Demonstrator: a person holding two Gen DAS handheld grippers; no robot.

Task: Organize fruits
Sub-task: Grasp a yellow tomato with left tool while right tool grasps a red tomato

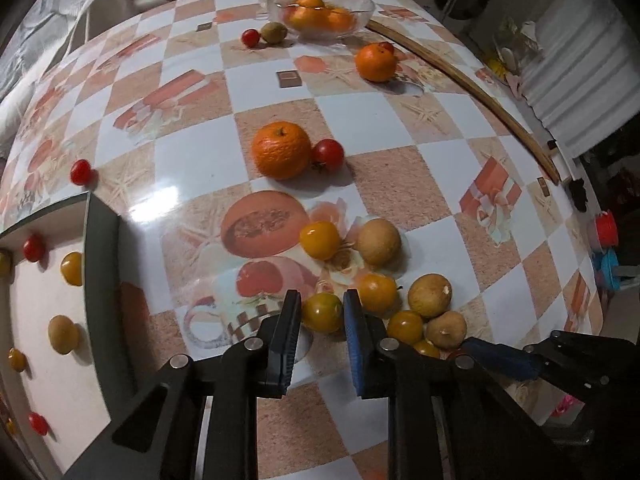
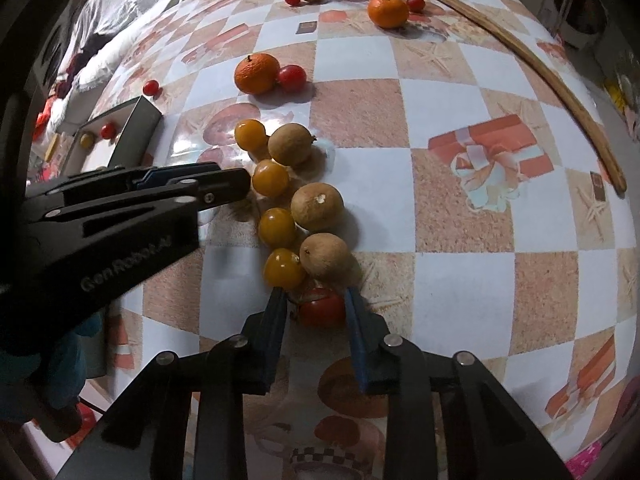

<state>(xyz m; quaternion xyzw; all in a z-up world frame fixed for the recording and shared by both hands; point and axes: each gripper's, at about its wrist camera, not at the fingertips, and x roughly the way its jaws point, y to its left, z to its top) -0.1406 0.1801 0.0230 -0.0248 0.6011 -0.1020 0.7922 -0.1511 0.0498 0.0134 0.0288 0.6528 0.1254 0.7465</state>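
In the left wrist view my left gripper (image 1: 322, 306) is closed around a yellow-green cherry tomato (image 1: 322, 312) that rests on the table. Beside it lies a cluster of yellow tomatoes (image 1: 320, 240) and brown round fruits (image 1: 378, 241). In the right wrist view my right gripper (image 2: 316, 302) has its fingers on either side of a red cherry tomato (image 2: 322, 308) at the near end of the same cluster (image 2: 316, 206). Whether the fingers press on it is unclear. My left gripper (image 2: 244, 184) reaches in from the left there.
An orange (image 1: 282, 150) with a red tomato (image 1: 328, 154) sits mid-table. Another orange (image 1: 376, 62) and a glass bowl (image 1: 362, 16) of oranges stand at the far end, near a kiwi (image 1: 274, 33). A white tray (image 1: 40, 300) with small fruits lies left. A wooden stick (image 1: 472, 88) lies right.
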